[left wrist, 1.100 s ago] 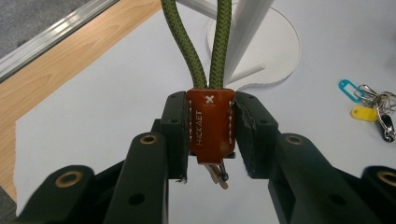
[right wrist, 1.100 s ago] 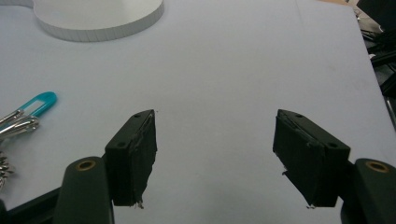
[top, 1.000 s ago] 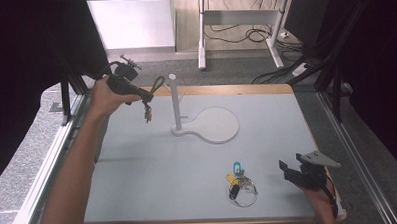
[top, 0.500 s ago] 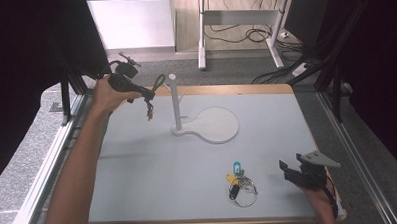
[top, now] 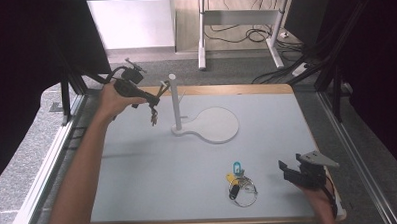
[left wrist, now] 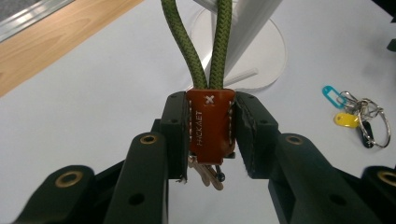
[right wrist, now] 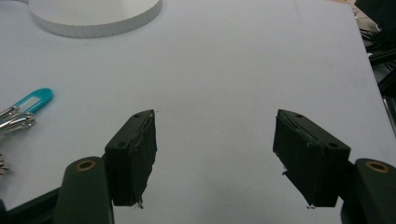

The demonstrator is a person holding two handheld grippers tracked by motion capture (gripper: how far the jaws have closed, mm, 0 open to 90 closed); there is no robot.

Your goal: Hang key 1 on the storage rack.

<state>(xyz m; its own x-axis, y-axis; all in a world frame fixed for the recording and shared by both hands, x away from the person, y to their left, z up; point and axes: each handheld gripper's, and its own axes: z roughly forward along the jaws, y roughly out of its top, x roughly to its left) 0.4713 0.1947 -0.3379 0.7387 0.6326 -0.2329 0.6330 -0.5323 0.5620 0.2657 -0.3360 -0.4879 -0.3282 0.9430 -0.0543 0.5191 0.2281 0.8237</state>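
Keychain: leather-tabbed key fob (left wrist: 210,123) with a green cord loop (left wrist: 205,42), held up in the upper left of the high view, off the table and just left of the post.
Left gripper: left gripper (left wrist: 210,135) has its jaws clamped on the brown leather tab from both sides, at the centre of the left gripper view; in the high view it sits at upper left (top: 153,96).
Below the tab: small metal keys (left wrist: 205,172) hang under the leather, between the jaws; in the high view they dangle below the gripper (top: 153,116).
Cord: the two green strands run from the tab up to the top edge of the left gripper view, beside the white post.
Stand: white stand (top: 207,124) with an upright post (top: 174,100) and a round flat base, in the upper middle of the high view; the cord loop is close to the post top.
Right gripper: right gripper (right wrist: 215,154) has its jaws wide apart with only bare table between them; lower right of the high view (top: 301,171).
Second bunch: key ring (top: 239,183) with blue and yellow tags lies flat on the table, lower middle of the high view, left of the right gripper.
Table: pale grey table (top: 153,168) with a wooden edge.
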